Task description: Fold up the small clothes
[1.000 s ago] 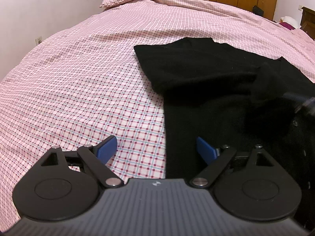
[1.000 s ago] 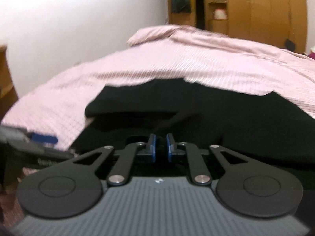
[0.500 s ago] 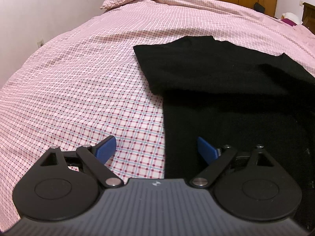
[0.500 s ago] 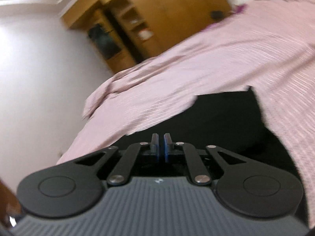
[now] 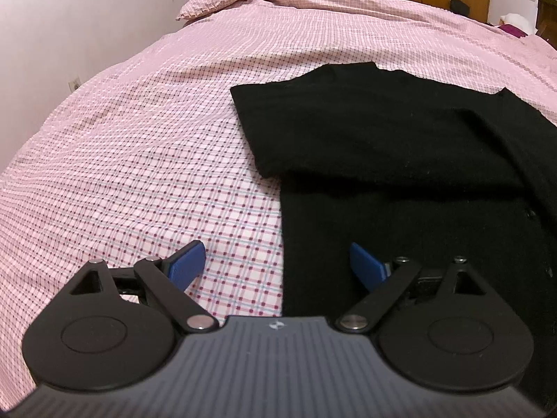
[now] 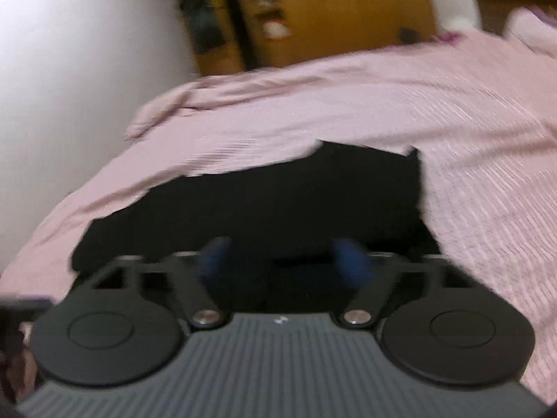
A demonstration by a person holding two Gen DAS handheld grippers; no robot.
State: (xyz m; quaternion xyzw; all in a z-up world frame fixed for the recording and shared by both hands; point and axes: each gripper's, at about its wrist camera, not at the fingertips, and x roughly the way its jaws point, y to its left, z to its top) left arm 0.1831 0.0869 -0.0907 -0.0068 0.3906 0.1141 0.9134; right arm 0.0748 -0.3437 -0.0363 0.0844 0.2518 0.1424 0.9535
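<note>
Since a moment ago the right gripper (image 6: 282, 261) has let its blue fingers spring apart, where they were pressed together, and its view has swung back level over the bed; the left gripper (image 5: 276, 261) has hardly shifted at all.

Over on the left, that gripper hovers low with its jaws wide apart and nothing between them. One blue finger (image 5: 184, 261) sits above the pink checked bedspread (image 5: 139, 146), the other over the black garment (image 5: 383, 146), so the garment's near left edge runs straight up the gap between them. The garment lies flat, one side already folded across its top half.

To do the next fold well, I'd say the left gripper should come down squarely on that edge, pinch only the black cloth and not the sheet beneath, then carry it over evenly.

On the right, the picture is smeared with motion, but the open fingers hang over the garment's dark middle, gripping nothing.
</note>
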